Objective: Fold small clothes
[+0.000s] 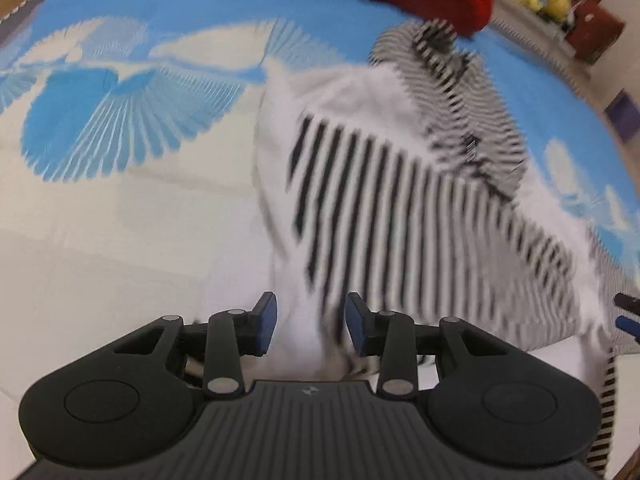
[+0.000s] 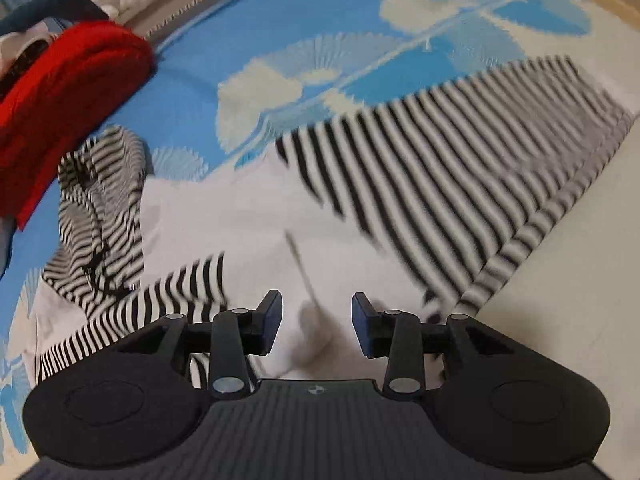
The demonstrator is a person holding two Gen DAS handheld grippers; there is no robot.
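Black-and-white striped cloth with plain white panels, the small garment (image 1: 400, 184), lies spread and rumpled on a blue spread (image 1: 208, 8) printed with pale fan-shaped leaves. In the left wrist view it runs from the centre out toward 3 o'clock, with a bunched, finely striped part near 1 o'clock. The left hand-held gripper (image 1: 311, 322) stands with its jaws apart over the garment's near white edge; cloth shows in the gap, but motion blur keeps me from saying whether the pads press it. From 9 to 11 o'clock the spread lies bare, cream below and blue above, giving open room on that side.

In the right wrist view the right hand-held gripper (image 2: 316, 324) also has its jaws parted, with white cloth and a blurred thin strand between them, touching neither pad as far as I can see. A striped sleeve trails off toward 8 o'clock, and the garment's striped hem reaches 2 o'clock, where bare cream surface follows. A red folded cloth (image 2: 68, 100) sits near 10 o'clock, close beside the bunched part. The spread's toothed border runs along the top, and things beyond it are too small to name.
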